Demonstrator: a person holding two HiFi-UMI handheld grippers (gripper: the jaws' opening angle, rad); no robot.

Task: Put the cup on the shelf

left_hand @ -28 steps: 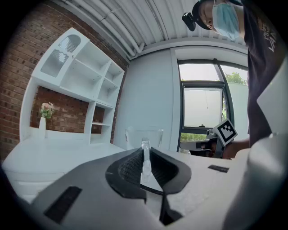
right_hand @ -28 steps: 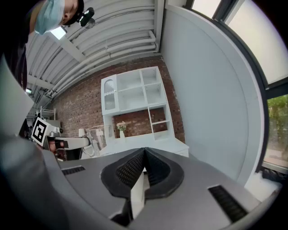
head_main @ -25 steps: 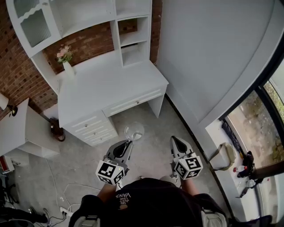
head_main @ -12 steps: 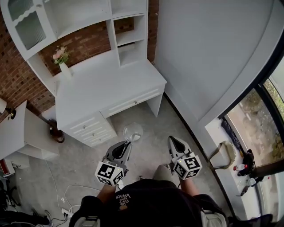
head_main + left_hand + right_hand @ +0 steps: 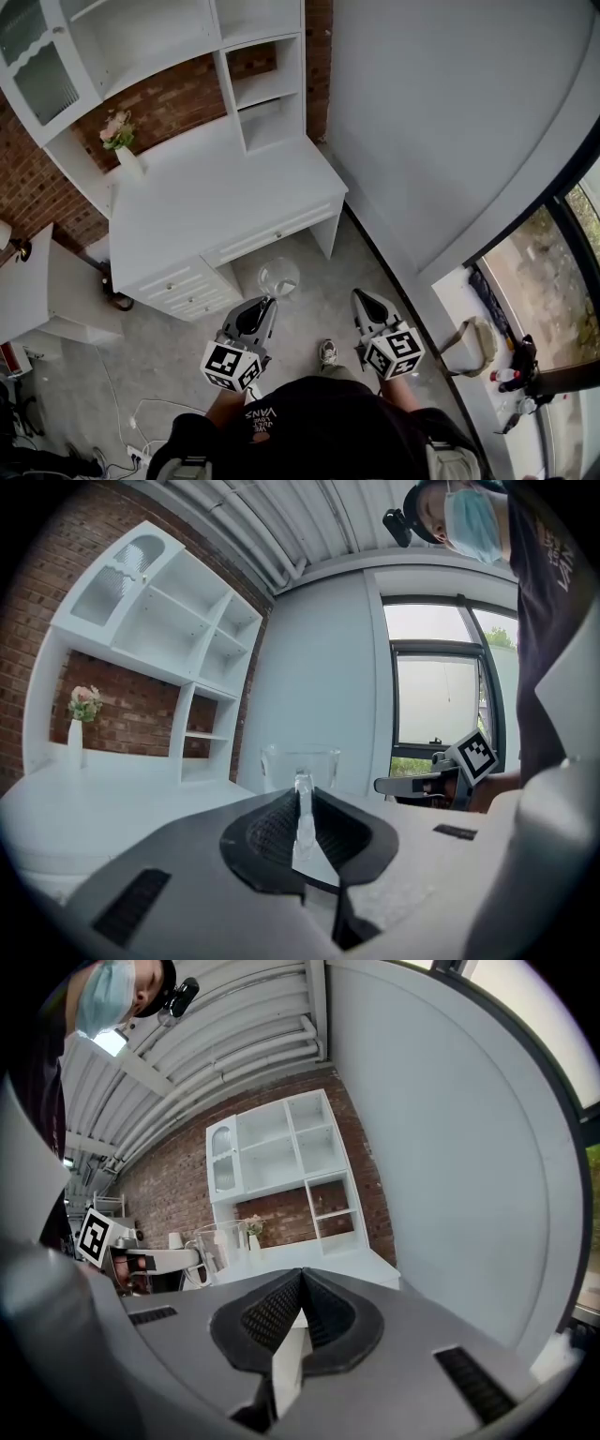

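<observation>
One clear, thin-walled glass cup (image 5: 279,277) is held out over the grey floor (image 5: 309,323), just off the front edge of the white desk (image 5: 216,202). The left gripper (image 5: 269,304) pinches its wall. The right gripper (image 5: 360,300) is closed on nothing. The glass looks light, rigid, slick and breakable. A one-sided rim pinch may let it swing, so a gentle set-down on the white open shelf (image 5: 265,105) seems wise.

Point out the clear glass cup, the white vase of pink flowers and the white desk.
clear glass cup (image 5: 278,278): head view, its bowl.
white vase of pink flowers (image 5: 129,164): head view, vase body.
white desk (image 5: 220,202): head view, bare top.
</observation>
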